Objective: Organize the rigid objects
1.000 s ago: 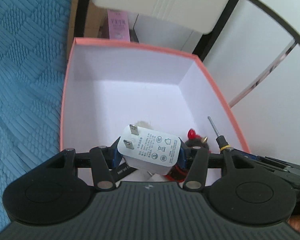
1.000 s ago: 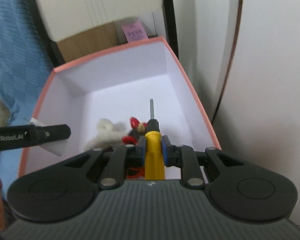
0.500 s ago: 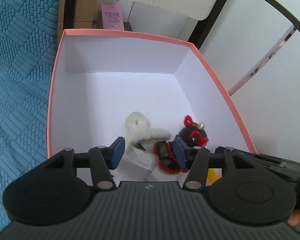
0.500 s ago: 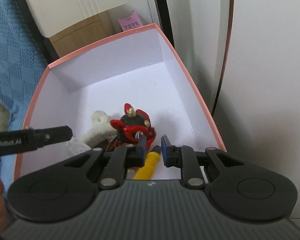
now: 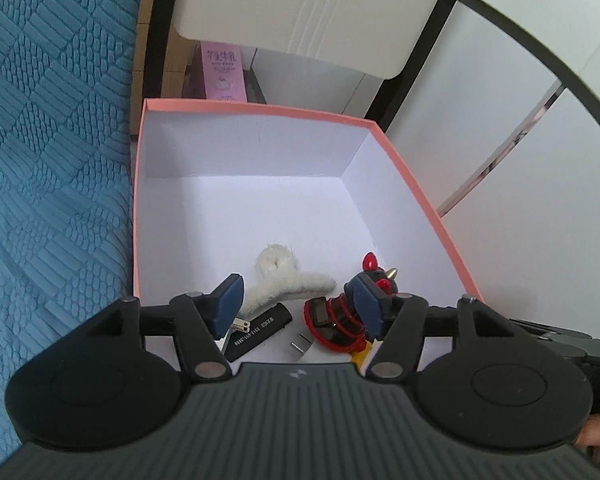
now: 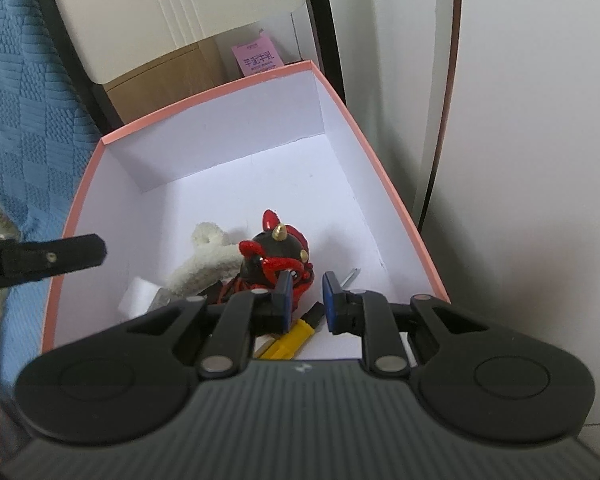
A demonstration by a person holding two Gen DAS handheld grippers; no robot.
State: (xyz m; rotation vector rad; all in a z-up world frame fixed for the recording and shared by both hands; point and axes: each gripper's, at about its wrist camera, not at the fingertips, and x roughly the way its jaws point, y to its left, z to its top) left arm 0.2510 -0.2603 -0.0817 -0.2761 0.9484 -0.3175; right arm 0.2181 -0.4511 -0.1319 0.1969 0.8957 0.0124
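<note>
A white box with a pink rim (image 5: 256, 109) (image 6: 204, 98) holds a fluffy white hair claw (image 5: 276, 280) (image 6: 208, 256), a red-and-black horned figurine (image 5: 336, 320) (image 6: 276, 256), a black printed stick (image 5: 260, 330), a white charger (image 5: 242, 325) (image 6: 138, 298) and a yellow-handled screwdriver (image 6: 296, 336). My left gripper (image 5: 298, 304) hovers over the box's near end, its jaws opening with nothing between the pads. My right gripper (image 6: 306, 300) hangs above the screwdriver with its jaws close together and nothing gripped.
Blue textured fabric (image 5: 52, 140) lies along the box's left side. Behind the box stand a pink carton (image 5: 223, 74), a cardboard box (image 6: 168, 76) and a black-framed white panel (image 5: 300, 12). A white wall (image 6: 540, 160) runs along the right.
The left gripper let go of the white charger, which now lies in the box. The right gripper released the screwdriver, now flat on the box floor. The left gripper has drawn back and up.
</note>
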